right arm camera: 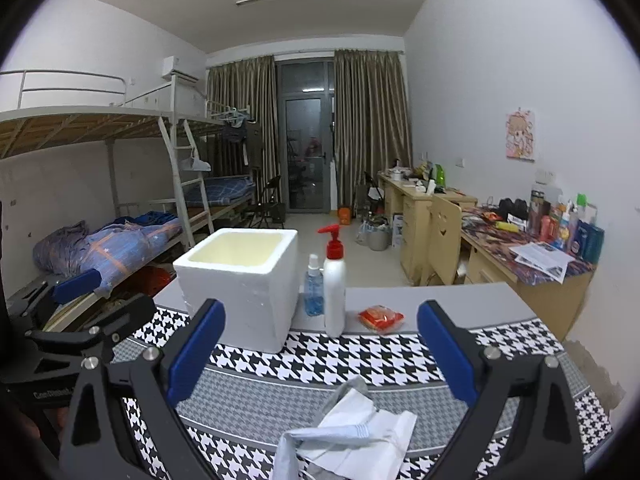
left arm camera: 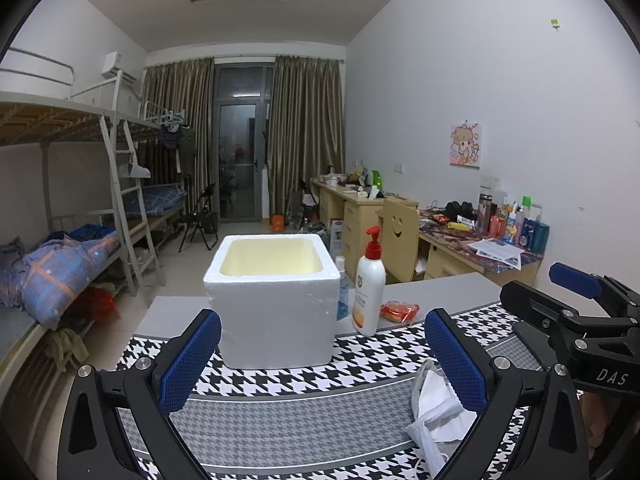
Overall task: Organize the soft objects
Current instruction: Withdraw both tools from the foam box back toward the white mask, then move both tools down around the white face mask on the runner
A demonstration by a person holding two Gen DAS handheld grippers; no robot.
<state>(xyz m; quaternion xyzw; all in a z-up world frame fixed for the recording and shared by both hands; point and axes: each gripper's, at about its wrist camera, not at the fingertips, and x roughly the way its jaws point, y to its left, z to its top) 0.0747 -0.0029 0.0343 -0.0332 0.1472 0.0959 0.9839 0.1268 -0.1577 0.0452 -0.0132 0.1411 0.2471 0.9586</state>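
A crumpled white and pale-blue face mask [right arm camera: 352,436] lies on the houndstooth mat near me; it also shows in the left wrist view [left arm camera: 434,412]. A white foam box [left arm camera: 272,296] with an open cream inside stands on the mat ahead; it also shows in the right wrist view [right arm camera: 244,280]. My left gripper [left arm camera: 320,360] is open and empty, in front of the box, with the mask beside its right finger. My right gripper [right arm camera: 320,356] is open and empty, just above and behind the mask. The right gripper also appears at the right edge of the left wrist view [left arm camera: 576,300].
A white pump bottle with a red top [right arm camera: 335,292], a small blue spray bottle [right arm camera: 313,292] and a red snack packet [right arm camera: 381,317] stand right of the box on the grey table [right arm camera: 460,300]. Bunk beds are at left, cluttered desks at right.
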